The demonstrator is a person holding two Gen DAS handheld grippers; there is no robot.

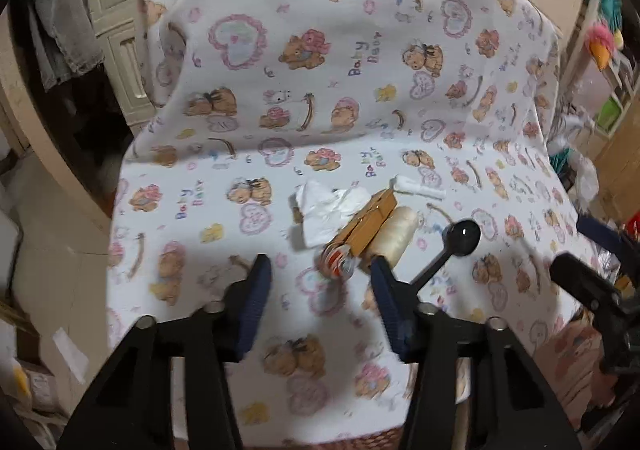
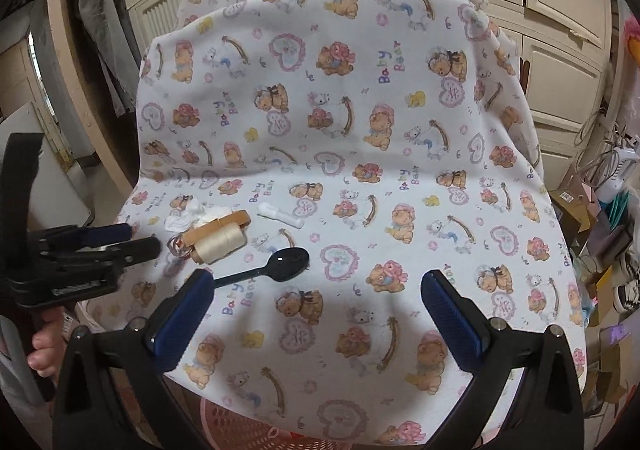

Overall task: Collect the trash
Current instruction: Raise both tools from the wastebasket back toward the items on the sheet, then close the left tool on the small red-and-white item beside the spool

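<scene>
Nothing has been collected yet, as far as the pictures show: both grippers are empty and every small item lies on the white bear-printed cloth (image 2: 360,154) that drapes what looks like a chair seat and back. A pink perforated plastic basket (image 2: 256,430) peeks out under the cloth's front edge and may be where the trash goes, though that is only a guess.

The likeliest trash is the crumpled white tissue (image 1: 324,206), lying toward the seat's left side, roughly midway between front edge and back fold. It looks soft, loosely wadded and light, so it should pinch easily. Touching it on the right are a wooden clothespin-like clip (image 1: 366,220) and a cream spool of thread (image 1: 396,236), with a small clear, reddish wrapper or ring (image 1: 336,262) at their near end — what exactly that is I cannot tell. A small rolled white paper scrap (image 1: 420,186) lies just behind the spool, apart from it, and a black plastic spoon (image 2: 276,264) lies in front of the spool, bowl pointing right.

The left gripper (image 1: 320,290) hovers over the front of the seat with its blue-padded jaws spread wide, aimed at the wrapper and tissue. The right gripper (image 2: 316,310) is also wide open and holds nothing, above the seat's front middle, its left finger (image 2: 180,310) just over the spoon's handle.

All of the sorting and picking remains — the tissue, the paper roll and perhaps the wrapper.
</scene>
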